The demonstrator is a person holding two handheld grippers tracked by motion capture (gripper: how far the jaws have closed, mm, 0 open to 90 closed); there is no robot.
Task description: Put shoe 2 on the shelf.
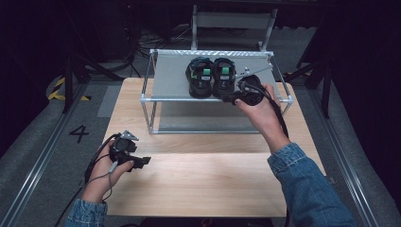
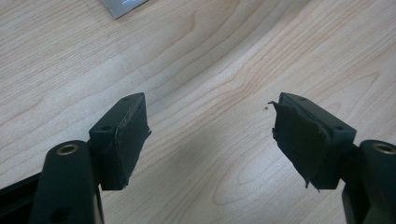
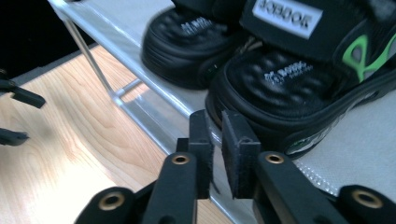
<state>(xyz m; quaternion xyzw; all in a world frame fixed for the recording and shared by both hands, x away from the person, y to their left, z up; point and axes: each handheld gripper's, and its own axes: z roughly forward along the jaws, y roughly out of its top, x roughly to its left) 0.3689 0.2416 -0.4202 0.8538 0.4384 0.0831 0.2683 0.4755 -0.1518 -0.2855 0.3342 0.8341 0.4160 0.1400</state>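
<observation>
Two sandals (image 1: 212, 77) sit on the shelf (image 1: 170, 75); right tongs (image 3: 217, 140), slightly parted and empty, reach beside them; left tongs (image 2: 210, 140) gape over the table (image 1: 189, 179).

Matt black rubbery sandals (image 1: 211, 77), grey metal shelf (image 1: 170, 75), pale wood-grain table (image 1: 198, 179)

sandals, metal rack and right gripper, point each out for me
sandals (image 1: 212, 75), high view, strap of the pair's left sandal
metal rack (image 1: 170, 71), high view, bare top shelf
right gripper (image 3: 217, 140), right gripper view, gap between its fingers
</observation>
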